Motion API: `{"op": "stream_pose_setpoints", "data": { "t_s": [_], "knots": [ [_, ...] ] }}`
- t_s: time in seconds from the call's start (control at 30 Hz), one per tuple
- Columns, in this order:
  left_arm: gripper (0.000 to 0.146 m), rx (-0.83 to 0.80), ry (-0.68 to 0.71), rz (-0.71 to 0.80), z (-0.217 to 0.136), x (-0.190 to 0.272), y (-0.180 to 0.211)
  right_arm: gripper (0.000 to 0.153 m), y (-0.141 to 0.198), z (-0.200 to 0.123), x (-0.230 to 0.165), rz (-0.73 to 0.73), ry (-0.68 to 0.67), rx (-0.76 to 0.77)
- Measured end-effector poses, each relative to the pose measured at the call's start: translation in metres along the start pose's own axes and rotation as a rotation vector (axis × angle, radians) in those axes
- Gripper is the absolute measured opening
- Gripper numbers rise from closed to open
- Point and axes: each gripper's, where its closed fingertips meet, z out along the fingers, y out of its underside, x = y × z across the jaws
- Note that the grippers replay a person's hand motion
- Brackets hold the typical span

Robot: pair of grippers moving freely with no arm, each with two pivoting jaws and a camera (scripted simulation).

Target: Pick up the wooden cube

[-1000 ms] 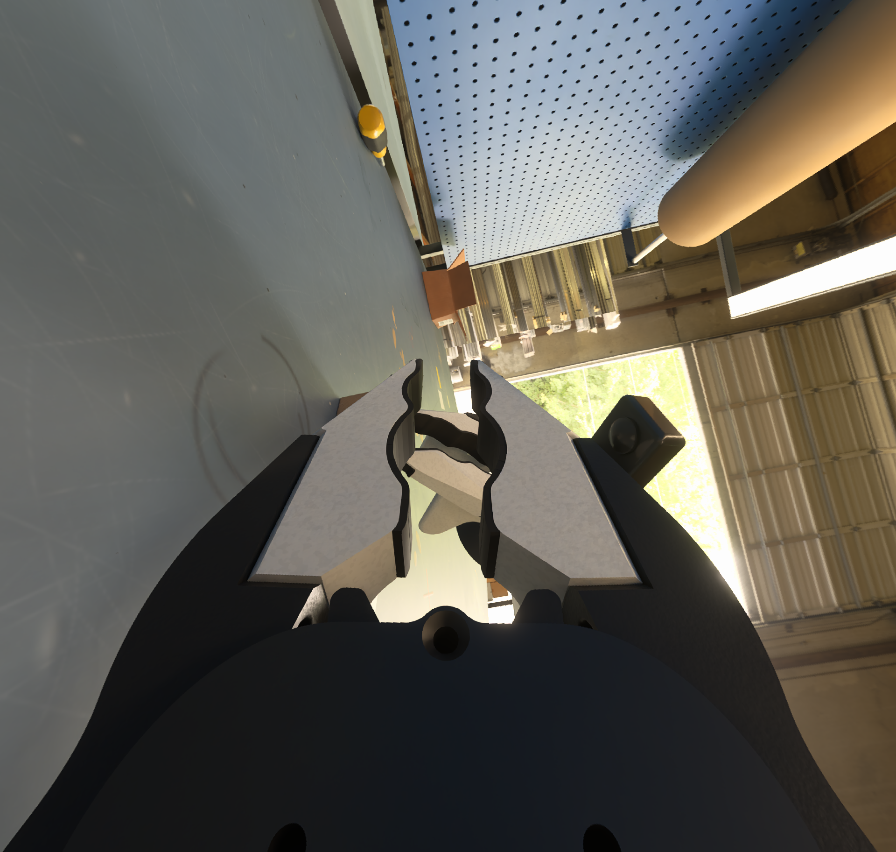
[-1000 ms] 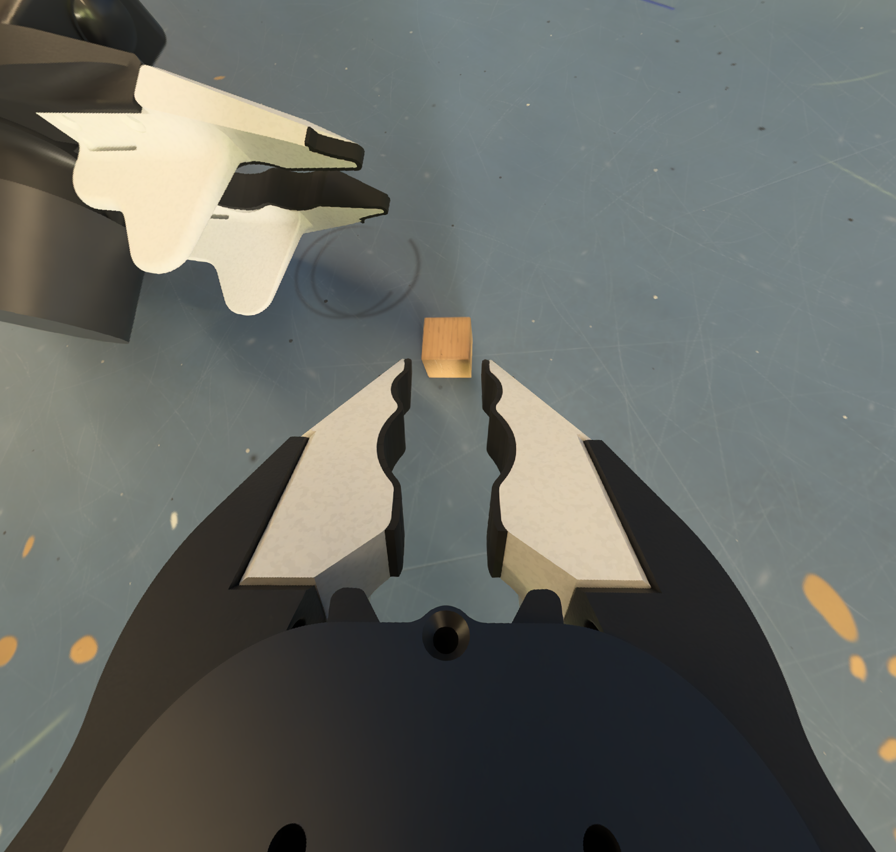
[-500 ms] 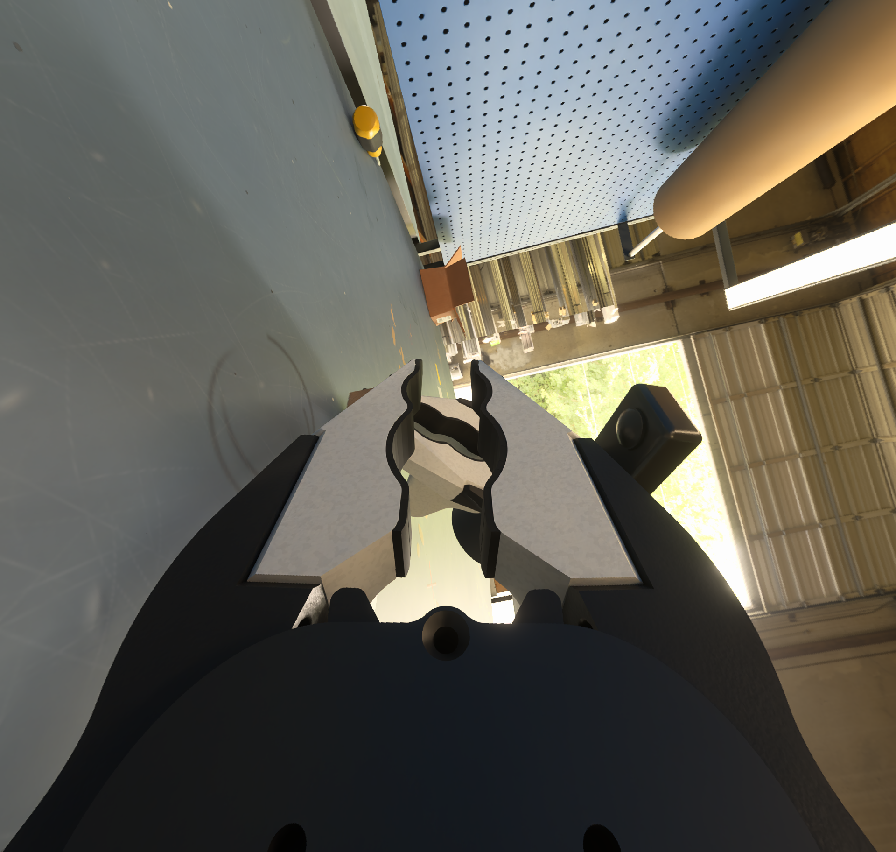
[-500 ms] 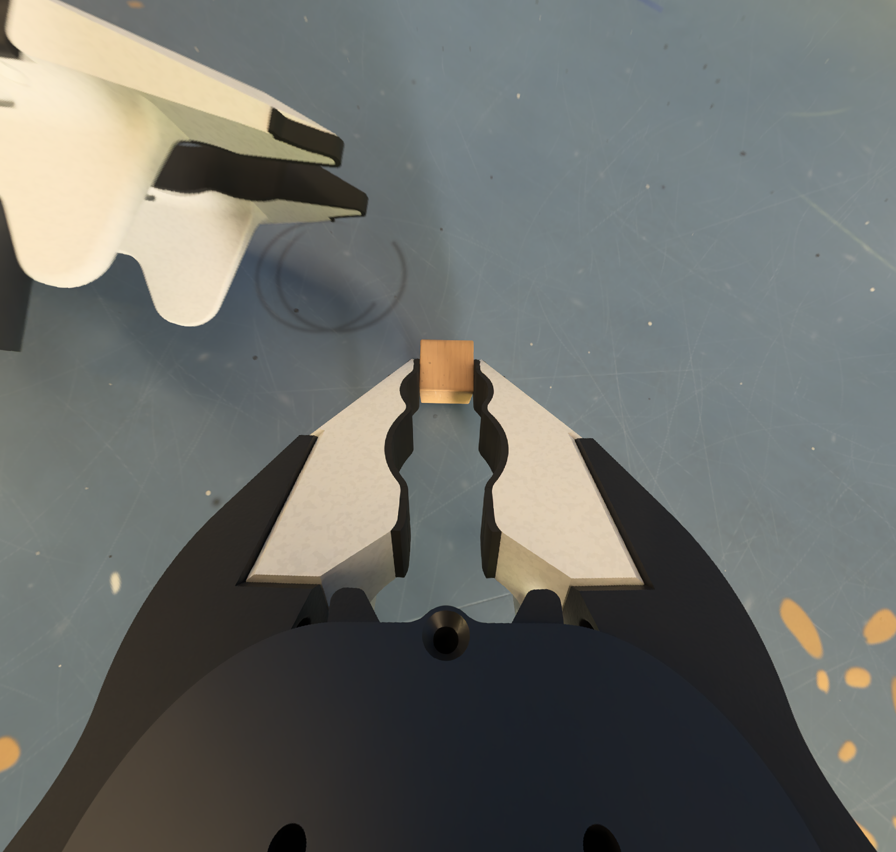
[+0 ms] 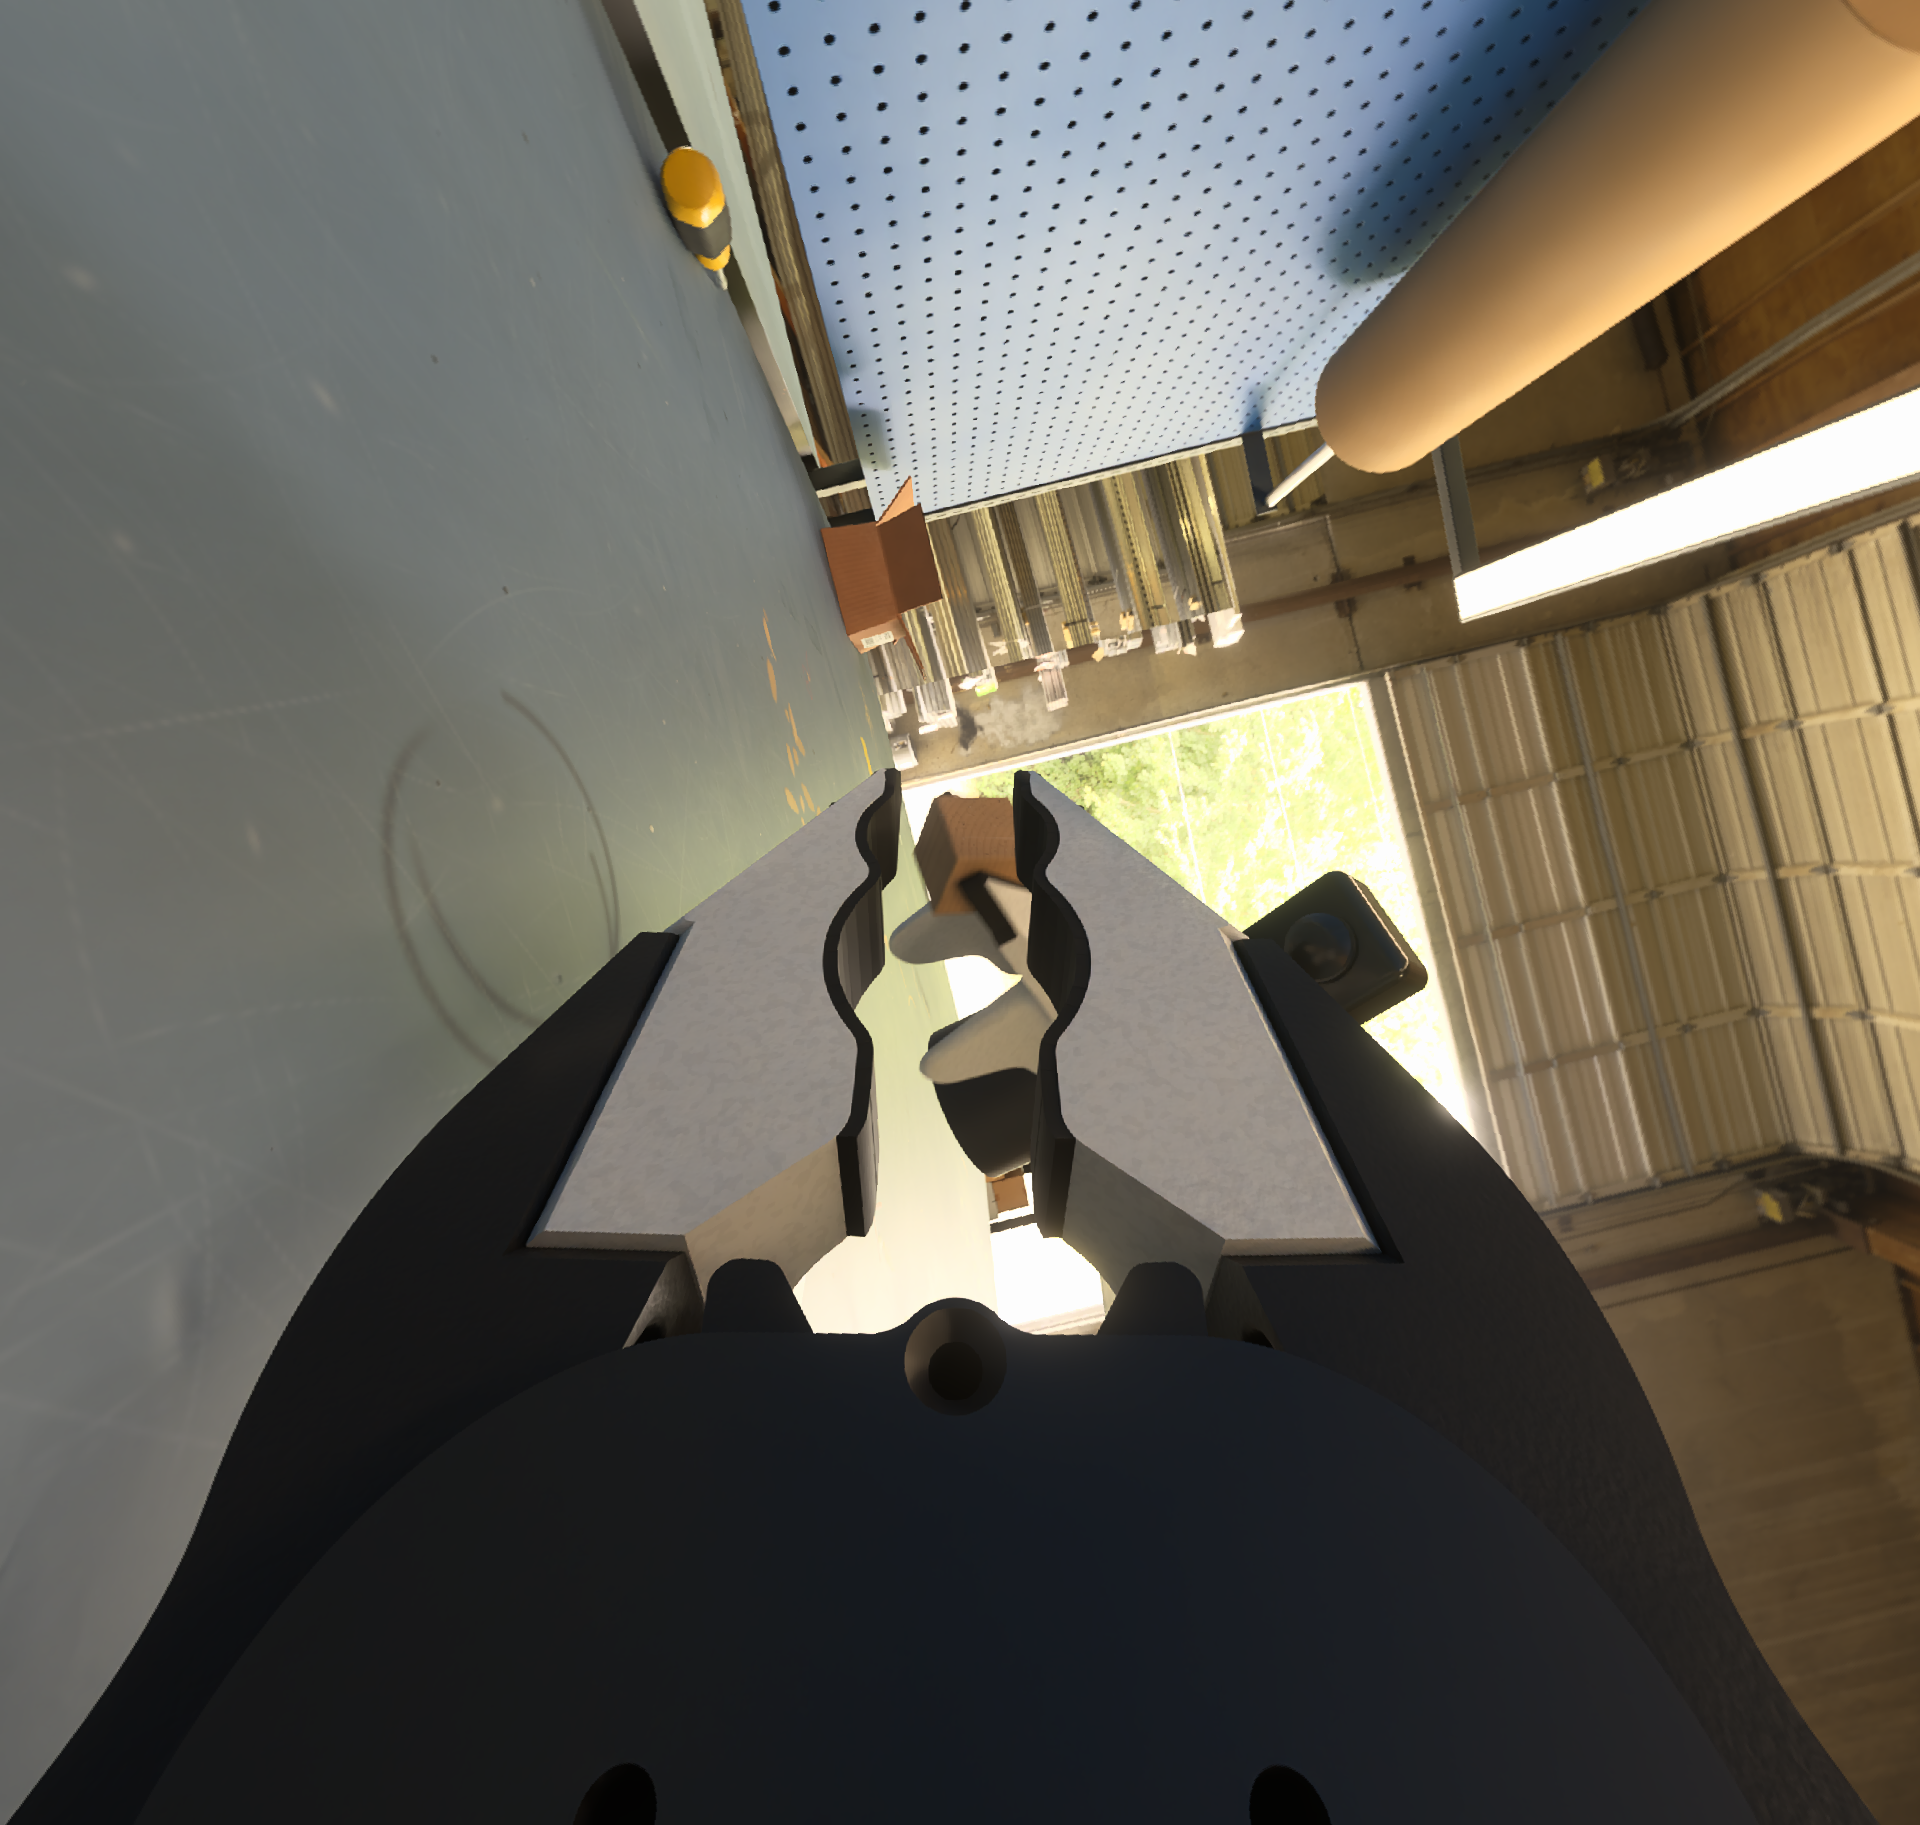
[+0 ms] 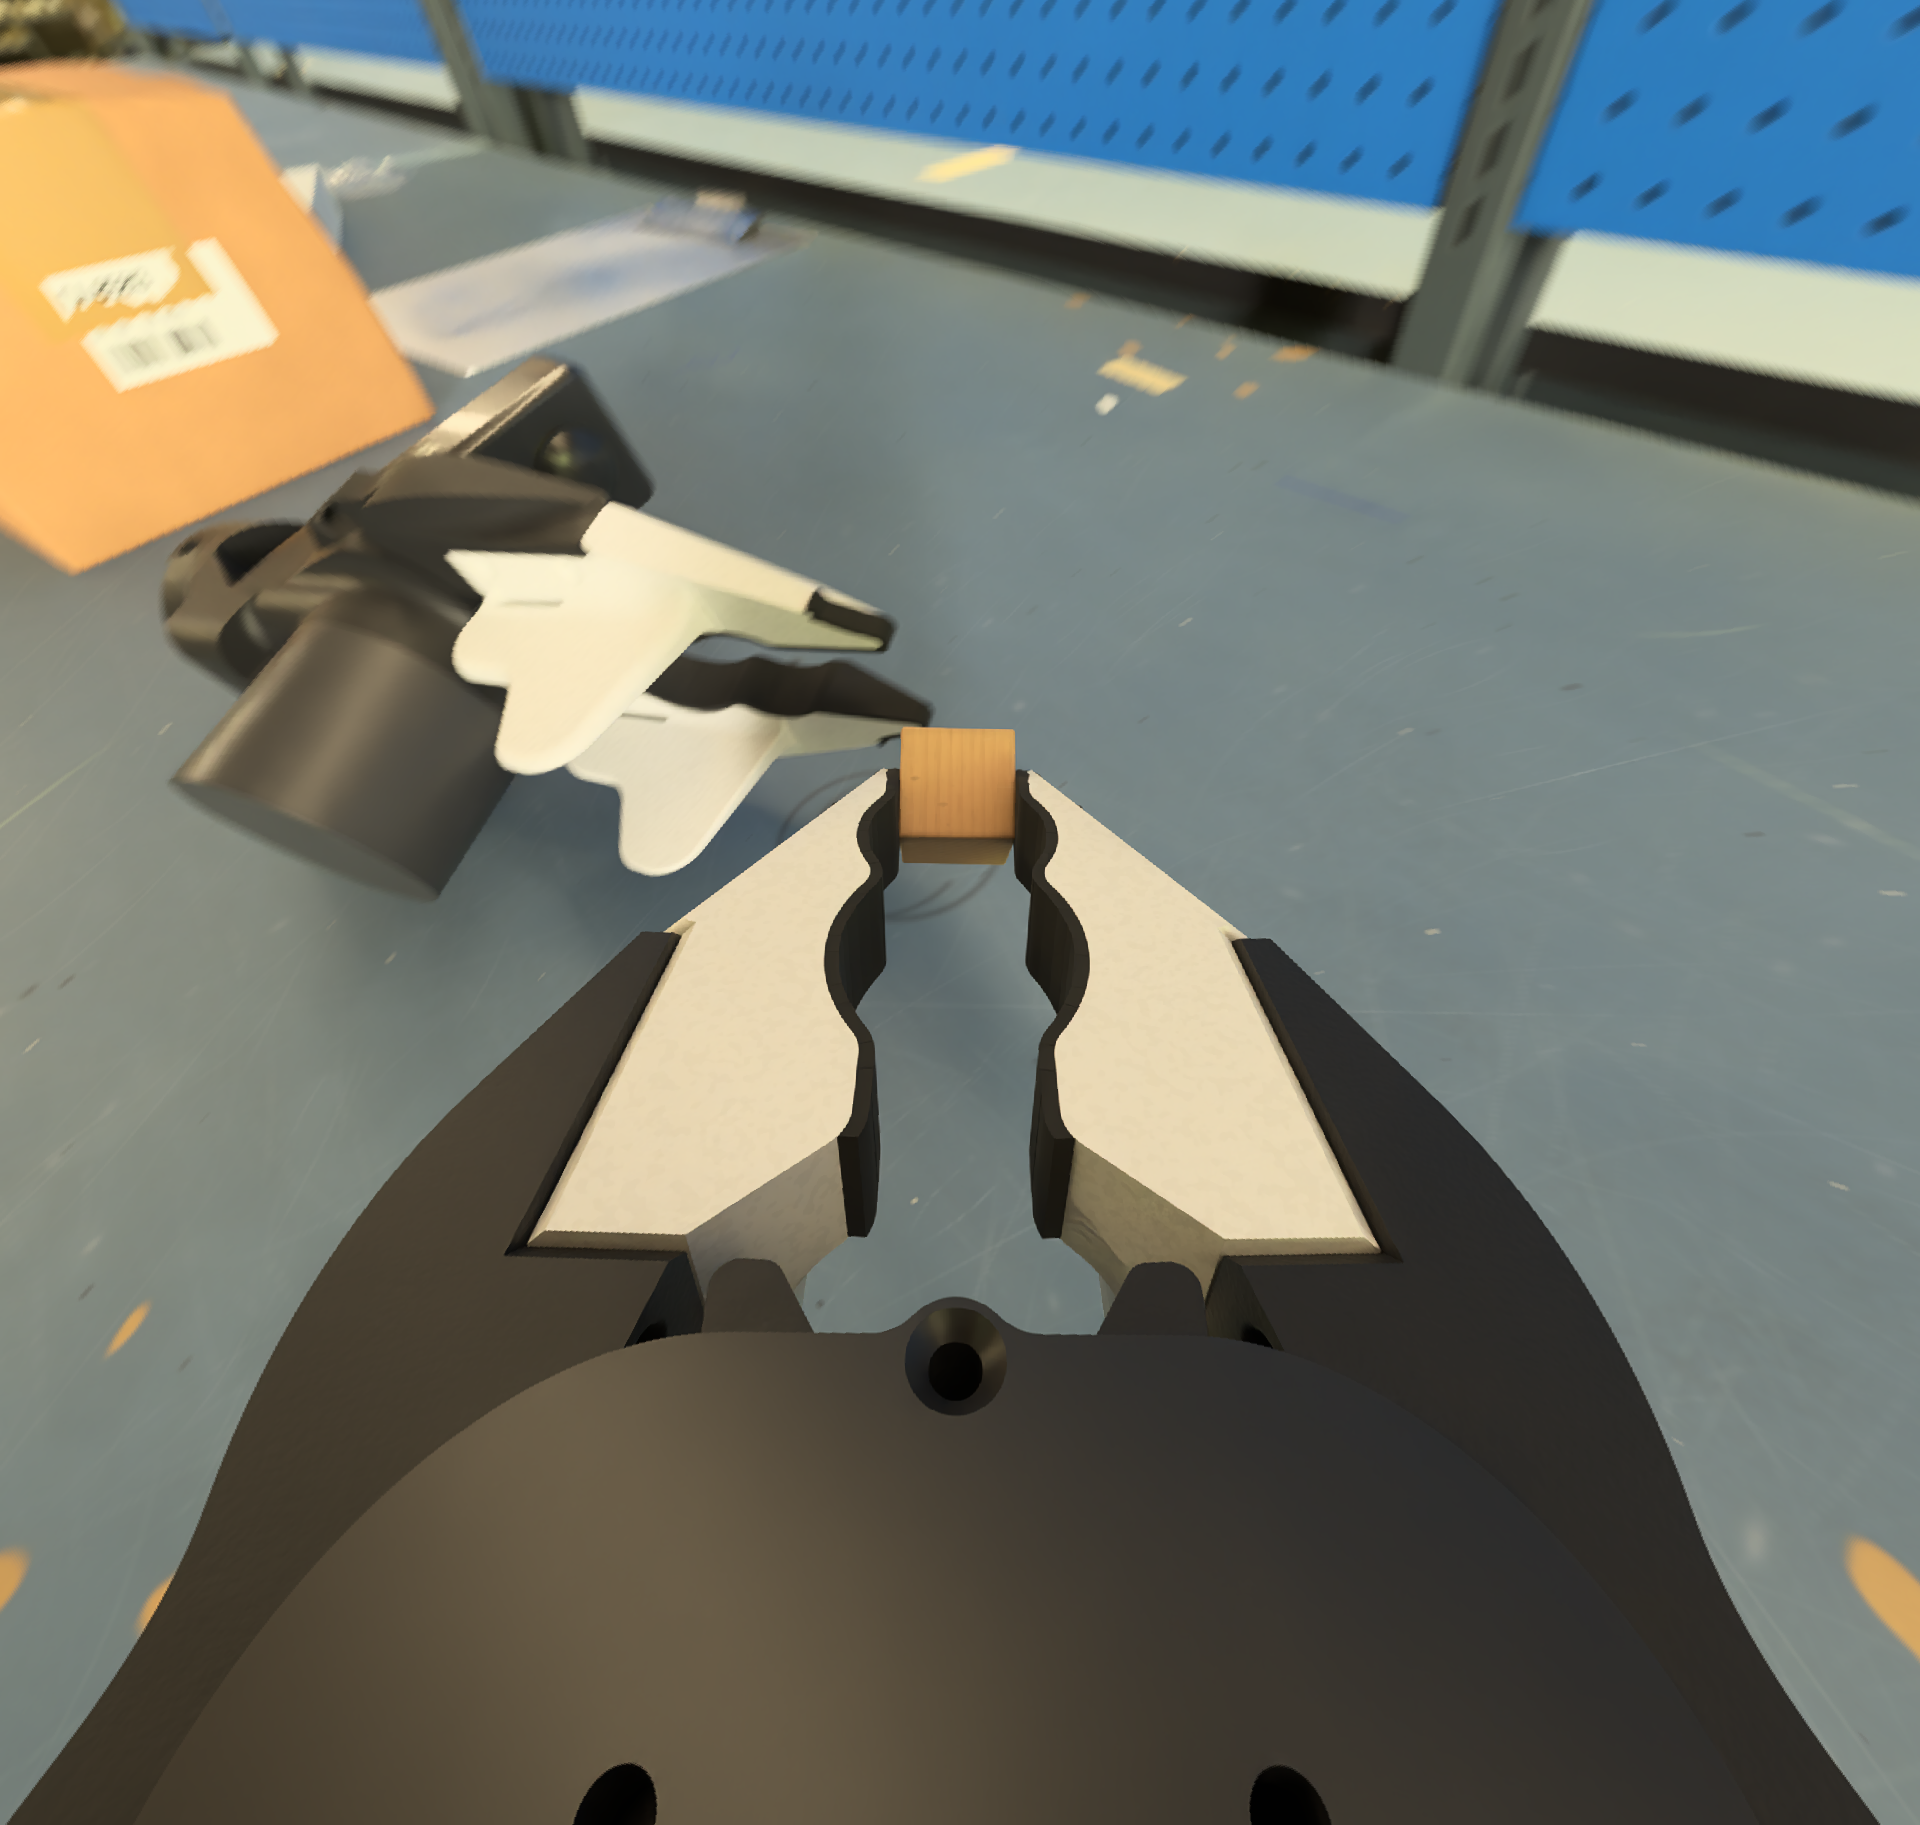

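The wooden cube (image 6: 956, 788) is a small tan block pinched between my right gripper's (image 6: 956, 804) fingertips and held above the blue-grey table (image 6: 1455, 788). My left gripper (image 6: 883, 669) hovers just left of the cube with its jaws a little apart and nothing between them. In the left wrist view my left gripper (image 5: 954, 788) points along the table, and the cube (image 5: 961, 835) shows just beyond its tips, held by the right gripper's white fingers (image 5: 935, 934).
A cardboard box (image 6: 156, 321) stands at the far left and papers (image 6: 582, 279) lie behind it. A blue pegboard (image 6: 1039, 30) backs the table. A yellow-handled screwdriver (image 5: 696, 201) lies near the back edge. A tan roll (image 5: 1558, 217) hangs by the pegboard.
My right gripper moved forward around the cube, shut on it and lifted it off the table, tilting up. My left gripper stayed nearly in place.
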Motion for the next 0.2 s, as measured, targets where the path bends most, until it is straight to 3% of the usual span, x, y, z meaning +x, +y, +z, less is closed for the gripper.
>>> {"op": "stream_pose_setpoints", "data": {
  "t_s": [0.1,0.2],
  "knots": [
    [0.024,-0.016,-0.002,0.051,0.001,0.003,0.001,0.021,-0.011,-0.010,0.021,-0.045,0.188,0.082],
    [0.027,-0.034,-0.006,0.107,0.004,0.006,0.005,0.021,-0.007,-0.019,0.038,-0.135,0.388,0.059]
  ]
}}
